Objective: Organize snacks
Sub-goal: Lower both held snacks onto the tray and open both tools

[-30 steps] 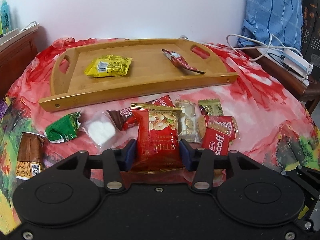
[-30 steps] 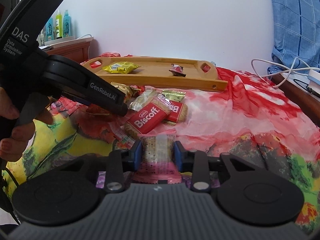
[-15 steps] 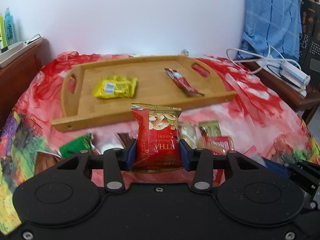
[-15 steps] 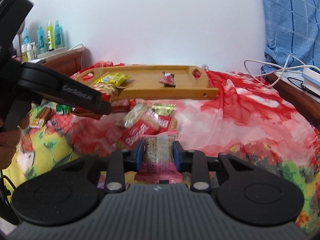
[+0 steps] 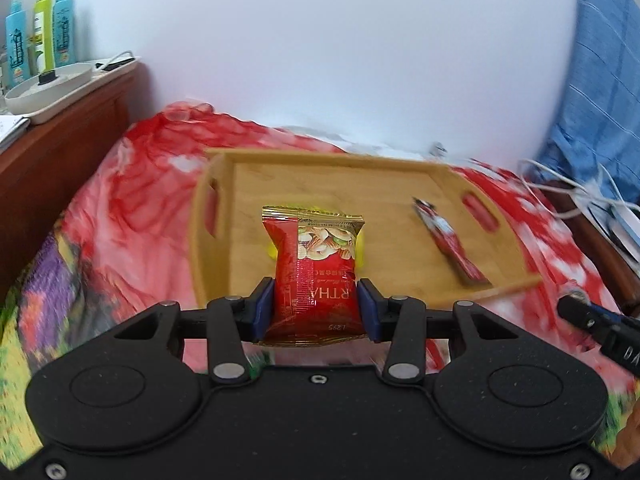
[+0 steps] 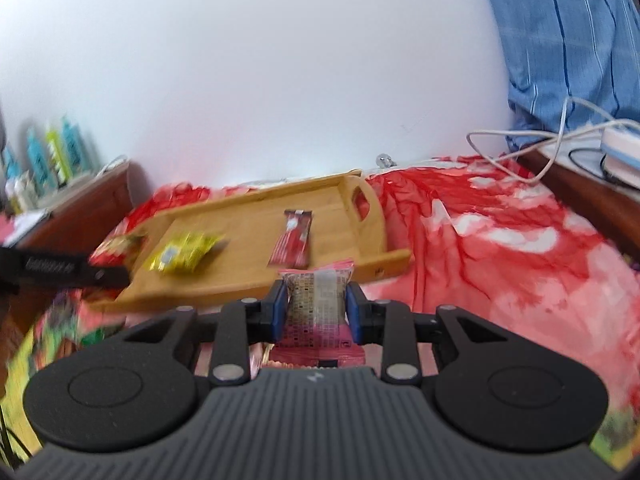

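The left claw (image 5: 315, 307) is clenched on a red foil packet of mixed nuts (image 5: 314, 268), its blue pads (image 5: 264, 309) pressing both side edges of the packet, which stands upright between them and is lifted in front of a rectangular bamboo tray with cut-out handles (image 5: 404, 256). The tray rests on a red, pink and white patterned cloth (image 5: 132, 216) that covers the surface below; whether that surface is a bed or a desk cannot be told. Behind the nut packet a sliver of a yellow snack packet (image 5: 360, 248) shows on the tray floor, and a long dark red snack bar wrapper (image 5: 448, 244) lies towards the tray's right side, apart from the yellow one. The right claw (image 6: 317, 308) is likewise clenched, grasping a pink packet with a brown checkered print and a clear strip down its middle (image 6: 318, 304), held upright just before the near rail of the tray. In the right wrist view, the left claw carries the red packet at the tray's left end, near the yellow packet. To the left, teal and lime plastic bottles (image 5: 40, 28) stand on a wooden cabinet; to the right, white cables (image 6: 536, 140) lie beside a blue checked fabric (image 6: 568, 40). Both views are blurred.
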